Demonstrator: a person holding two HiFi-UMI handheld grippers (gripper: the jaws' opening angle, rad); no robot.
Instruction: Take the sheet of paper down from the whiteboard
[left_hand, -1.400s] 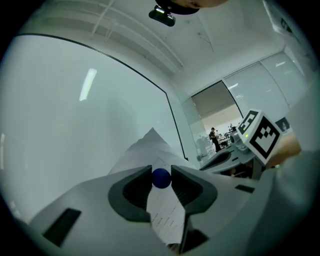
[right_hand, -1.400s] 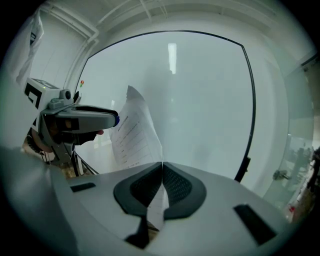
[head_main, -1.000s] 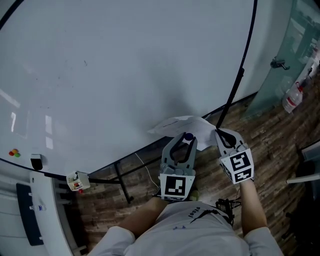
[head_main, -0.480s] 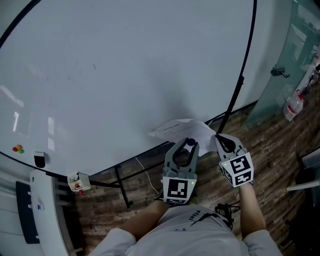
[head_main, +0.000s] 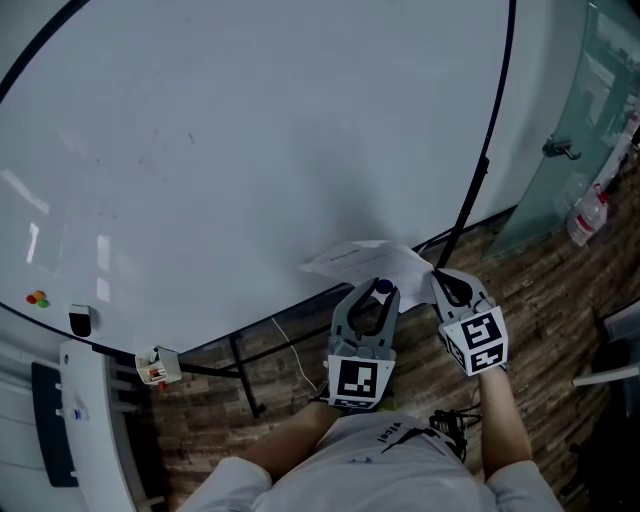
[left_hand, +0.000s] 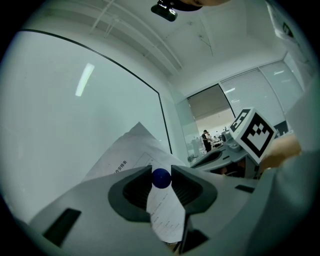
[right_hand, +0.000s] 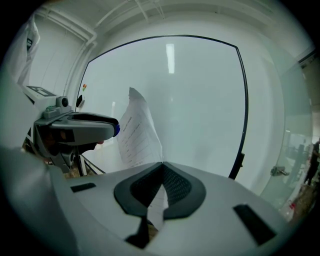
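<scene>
The white printed sheet of paper (head_main: 362, 257) hangs off the whiteboard (head_main: 250, 150), just in front of its lower edge. My right gripper (head_main: 436, 270) is shut on the sheet's right edge; in the right gripper view the paper (right_hand: 137, 132) rises from between the closed pads (right_hand: 162, 164). My left gripper (head_main: 378, 289) is beside it on the left, shut on a small round blue magnet (head_main: 381, 286). The left gripper view shows the magnet (left_hand: 161, 178) pinched at the jaw tips, with the paper (left_hand: 130, 155) behind it.
Small coloured magnets (head_main: 35, 298) and an eraser (head_main: 72, 322) sit at the whiteboard's lower left, with a small marker box (head_main: 155, 365) below. The board's black stand (head_main: 243, 365) rests on a wood floor. A glass door (head_main: 600, 100) and a spray bottle (head_main: 585, 215) are at the right.
</scene>
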